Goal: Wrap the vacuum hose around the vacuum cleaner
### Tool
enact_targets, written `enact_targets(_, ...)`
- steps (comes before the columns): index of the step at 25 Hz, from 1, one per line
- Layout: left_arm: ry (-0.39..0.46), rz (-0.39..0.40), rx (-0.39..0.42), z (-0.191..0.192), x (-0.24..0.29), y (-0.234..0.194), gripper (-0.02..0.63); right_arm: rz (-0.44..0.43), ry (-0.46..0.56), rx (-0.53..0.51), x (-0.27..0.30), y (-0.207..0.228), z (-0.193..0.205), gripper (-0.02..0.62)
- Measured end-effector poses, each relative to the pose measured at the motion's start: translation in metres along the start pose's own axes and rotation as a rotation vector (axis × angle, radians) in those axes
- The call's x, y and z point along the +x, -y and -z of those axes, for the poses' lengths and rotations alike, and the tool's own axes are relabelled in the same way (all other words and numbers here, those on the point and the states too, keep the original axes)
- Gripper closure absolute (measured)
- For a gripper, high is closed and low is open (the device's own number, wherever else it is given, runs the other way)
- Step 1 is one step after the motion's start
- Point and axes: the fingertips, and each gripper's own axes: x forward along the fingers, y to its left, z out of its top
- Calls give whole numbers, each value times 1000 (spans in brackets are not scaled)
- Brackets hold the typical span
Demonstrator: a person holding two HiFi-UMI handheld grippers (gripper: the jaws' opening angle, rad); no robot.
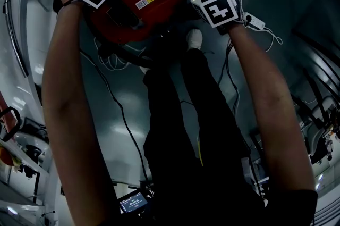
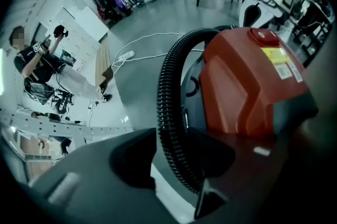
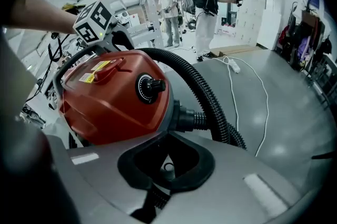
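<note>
A red vacuum cleaner (image 1: 133,1) sits on the floor (image 3: 274,112) below the person. Beside one flank of it, the left tongs (image 2: 176,165) pinch the black ribbed hose (image 2: 168,101) that curves around its body. At the opposite flank, the right tongs (image 3: 166,167) are pressed together on nothing. With only one grip, the springy hose could slip and uncoil from the cleaner.

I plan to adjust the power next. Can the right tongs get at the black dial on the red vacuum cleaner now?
Probably yes. The black dial faces the right tongs with nothing between; the hose runs off to one side. The tongs are shut, so must open first.
</note>
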Motion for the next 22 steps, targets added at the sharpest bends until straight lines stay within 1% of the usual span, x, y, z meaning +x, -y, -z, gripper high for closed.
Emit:
enact_targets(4,18,10,1,6,-6,2,411,-18,12,-14,0,-9,-6,598)
enact_targets(7,41,43,-50,13,-8,4,405,-27,17,-20,0,-16,-8,598)
enact_targets(9,34,64,-75,21,-9,3,375,-30,21,-26,-1,-19,-11,598)
enact_targets(11,36,71,-63,24,-11,3,362,-30,22,-32,-2,-20,-12,600)
enact_targets(13,74,87,-78,23,-15,4,367,-28,20,-36,-2,-20,-12,598)
enact_targets(14,116,105,-112,20,-17,5,373,-29,18,-36,-3,-21,-11,598)
enact_targets(15,169,131,-167,17,-20,4,376,-29,17,-37,-3,-21,-11,600)
enact_targets(16,219,159,-233,15,-23,2,396,-30,17,-38,-3,-22,-11,598)
enact_targets(17,253,182,-297,14,-26,0,402,-29,16,-39,-3,-22,-11,598)
enact_targets(18,268,192,-340,14,-28,-4,406,-28,15,-41,-4,-22,-12,598)
enact_targets(19,268,188,-351,15,-29,-6,423,-26,15,-42,-4,-22,-12,600)
enact_targets(20,258,174,-333,16,-30,-7,443,-25,15,-42,-4,-22,-12,600)
enact_targets(22,234,141,-253,18,-30,-4,484,-24,18,-41,-5,-23,-13,600)
